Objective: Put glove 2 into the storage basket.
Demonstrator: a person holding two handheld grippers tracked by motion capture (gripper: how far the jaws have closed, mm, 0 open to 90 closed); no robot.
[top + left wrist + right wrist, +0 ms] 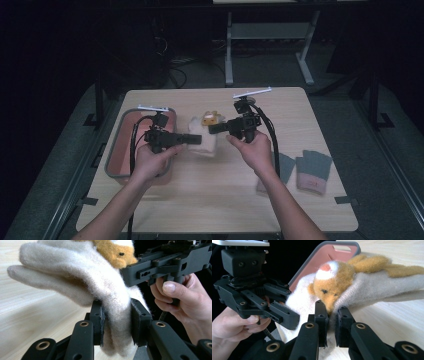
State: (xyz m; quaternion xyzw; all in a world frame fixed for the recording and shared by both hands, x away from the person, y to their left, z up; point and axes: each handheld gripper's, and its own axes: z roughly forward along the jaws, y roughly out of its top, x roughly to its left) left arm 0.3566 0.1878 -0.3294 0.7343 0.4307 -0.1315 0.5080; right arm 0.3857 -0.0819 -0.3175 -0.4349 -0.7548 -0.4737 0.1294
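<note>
Cream wool, a fuzzy mitten [205, 140], hangs between the two grippers above the light wooden table [215, 200]. In the high view the left gripper [192, 139] points toward the middle of the table and the right gripper [216, 128] points back at it, so their tips almost meet with the mitten caught between them.

In the left gripper view, the left gripper [116, 320] is clamped on a fold near the mitten's edge; the wool [82, 277] bulges above the jaws and runs up and away to their left, with its fingers ending over the bare tabletop. A small orange plush animal face [116, 253] sits on the mitten just above and beyond these jaws, right beside the other gripper's tip.

In the right gripper view, the right gripper [331, 322] is closed tight on the mitten's edge just below that orange face [332, 282], whose snout nearly touches the jaw tips. The rest of the mitten [382, 287] stretches away to the right of these jaws.

Behind the left gripper, a pink tray with a grey rim [120, 150] rests on the table. To the outside of the right hand [257, 152], a pair of grey gloves with pink cuffs [312, 172] lies flat, well apart from the mitten.
</note>
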